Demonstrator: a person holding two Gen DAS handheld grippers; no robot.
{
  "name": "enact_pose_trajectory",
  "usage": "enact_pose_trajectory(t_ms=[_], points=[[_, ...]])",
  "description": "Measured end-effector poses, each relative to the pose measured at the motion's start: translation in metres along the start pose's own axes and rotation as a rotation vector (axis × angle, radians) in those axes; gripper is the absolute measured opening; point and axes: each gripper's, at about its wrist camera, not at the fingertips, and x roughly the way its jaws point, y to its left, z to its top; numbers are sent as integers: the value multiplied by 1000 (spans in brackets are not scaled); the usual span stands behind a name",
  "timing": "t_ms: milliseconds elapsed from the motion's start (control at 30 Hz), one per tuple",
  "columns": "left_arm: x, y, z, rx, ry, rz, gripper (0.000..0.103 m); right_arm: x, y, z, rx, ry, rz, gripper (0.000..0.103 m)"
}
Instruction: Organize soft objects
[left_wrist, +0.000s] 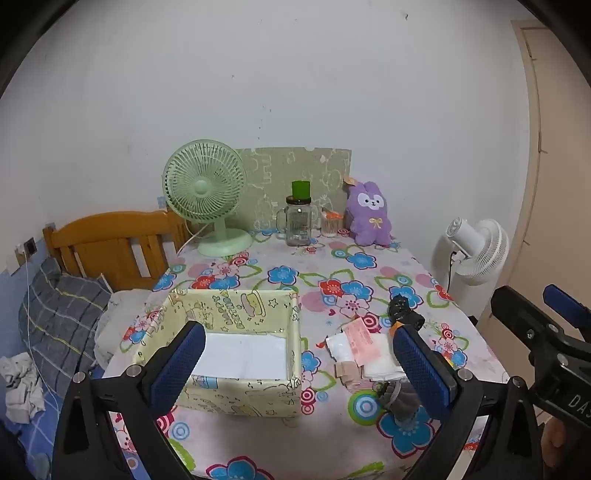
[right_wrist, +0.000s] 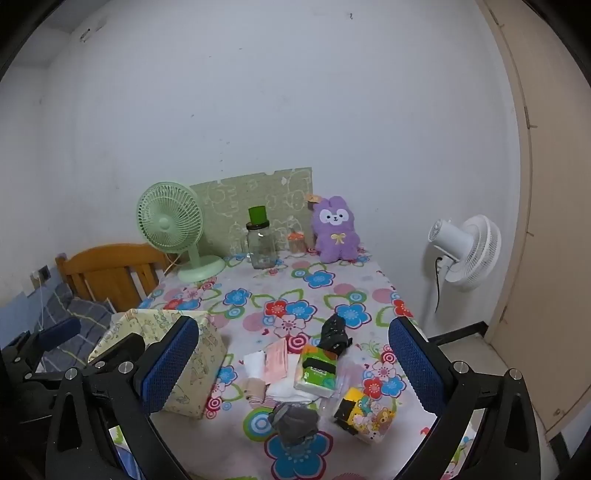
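A pale yellow fabric box (left_wrist: 243, 321) with a white bottom stands open on the flowered table; it also shows in the right wrist view (right_wrist: 192, 354). Right of it lies a pile: white cloths with a pink packet (right_wrist: 277, 360), a green tissue pack (right_wrist: 317, 373), a black sock (right_wrist: 334, 332), a grey sock (right_wrist: 295, 419), a beige roll (right_wrist: 255, 391) and a yellow cartoon pack (right_wrist: 364, 408). A purple plush rabbit (left_wrist: 371, 212) sits at the back. My left gripper (left_wrist: 299, 362) is open above the box and pile. My right gripper (right_wrist: 291, 358) is open above the pile.
A green desk fan (left_wrist: 207, 195), a glass jar with a green lid (left_wrist: 298, 218) and a small cup (left_wrist: 330, 223) stand at the table's back. A white floor fan (right_wrist: 469, 251) is to the right. A wooden headboard (left_wrist: 110, 243) and bed are to the left.
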Motion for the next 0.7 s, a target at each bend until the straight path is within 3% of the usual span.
enact_pose_trajectory(t_ms=[333, 700], points=[[7, 0, -1, -1, 59, -13, 102, 3, 3, 1, -5, 22, -7, 103], [11, 2, -1, 4, 66, -4, 102, 8, 4, -2, -20, 15, -2, 103]])
